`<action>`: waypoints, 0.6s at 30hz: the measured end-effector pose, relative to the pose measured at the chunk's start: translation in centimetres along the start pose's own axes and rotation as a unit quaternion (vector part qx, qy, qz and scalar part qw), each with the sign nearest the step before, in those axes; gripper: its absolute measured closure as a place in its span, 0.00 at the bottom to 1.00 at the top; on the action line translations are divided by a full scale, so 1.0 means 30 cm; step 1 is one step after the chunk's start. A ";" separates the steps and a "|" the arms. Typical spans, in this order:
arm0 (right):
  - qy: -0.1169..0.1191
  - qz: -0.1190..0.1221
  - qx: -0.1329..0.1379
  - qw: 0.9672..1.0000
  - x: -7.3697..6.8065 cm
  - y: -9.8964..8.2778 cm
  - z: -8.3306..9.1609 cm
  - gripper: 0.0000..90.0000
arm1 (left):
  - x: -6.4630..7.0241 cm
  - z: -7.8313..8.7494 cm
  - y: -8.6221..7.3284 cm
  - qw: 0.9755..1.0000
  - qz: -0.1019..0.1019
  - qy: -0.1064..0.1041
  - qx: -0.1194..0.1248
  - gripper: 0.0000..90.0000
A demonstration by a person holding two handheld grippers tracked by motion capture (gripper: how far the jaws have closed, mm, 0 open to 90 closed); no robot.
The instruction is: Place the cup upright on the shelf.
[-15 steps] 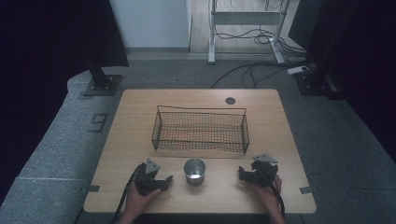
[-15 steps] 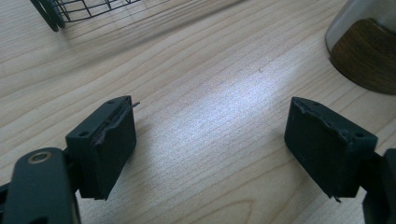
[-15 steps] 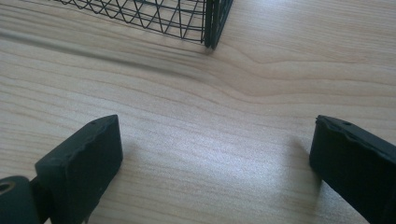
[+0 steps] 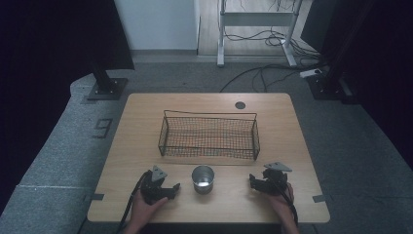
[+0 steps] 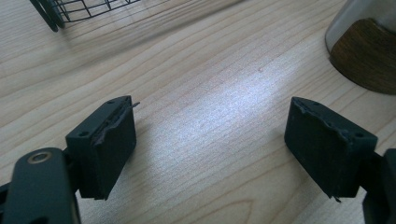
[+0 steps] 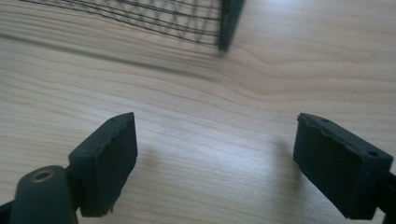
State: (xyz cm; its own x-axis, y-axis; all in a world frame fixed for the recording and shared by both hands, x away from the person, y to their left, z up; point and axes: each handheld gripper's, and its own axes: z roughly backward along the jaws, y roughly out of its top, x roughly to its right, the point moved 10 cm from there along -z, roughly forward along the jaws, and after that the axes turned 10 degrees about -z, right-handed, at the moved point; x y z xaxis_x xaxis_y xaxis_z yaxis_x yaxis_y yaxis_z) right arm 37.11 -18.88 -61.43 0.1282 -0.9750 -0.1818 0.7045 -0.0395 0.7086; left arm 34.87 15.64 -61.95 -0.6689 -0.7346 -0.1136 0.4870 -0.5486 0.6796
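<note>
From my seat at the controls, the one mark I can read is a large dark numeral 9 (image 4: 103, 127) on the grey carpeted floor (image 4: 58, 146), just off the left edge of the light wooden desk (image 4: 146, 117), near its far-left corner. I find no lettering, label or brand on the desk itself, nor on anything standing on it, in the high view or either gripper view.

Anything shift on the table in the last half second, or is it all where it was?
Nothing visibly changed. The metal cup stands between the left hand-held gripper and the right hand-held gripper, both open and empty, with the wire basket behind them on the table.
</note>
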 end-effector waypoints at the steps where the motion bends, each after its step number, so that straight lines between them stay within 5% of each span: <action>1: 0.004 0.001 0.003 1.000 -0.008 0.002 0.005 0.16 | 0.000 0.000 0.000 1.000 0.000 0.000 0.000 0.18; 11: 0.032 0.010 0.061 0.998 -0.075 0.057 0.086 0.20 | 0.000 0.000 0.000 1.000 0.000 0.000 0.000 0.18; 18: 0.057 0.014 0.070 0.996 -0.126 0.070 0.119 0.20 | 0.000 0.000 0.000 1.000 0.000 0.000 0.000 0.18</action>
State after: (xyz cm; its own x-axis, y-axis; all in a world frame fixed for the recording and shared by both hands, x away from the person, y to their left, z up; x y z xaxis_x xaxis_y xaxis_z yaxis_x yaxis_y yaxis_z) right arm 35.62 -16.06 -56.83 0.2305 -0.9452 -0.2313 0.5963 -0.0507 0.8011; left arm 34.87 15.64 -61.95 -0.6691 -0.7345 -0.1129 0.4874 -0.5484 0.6795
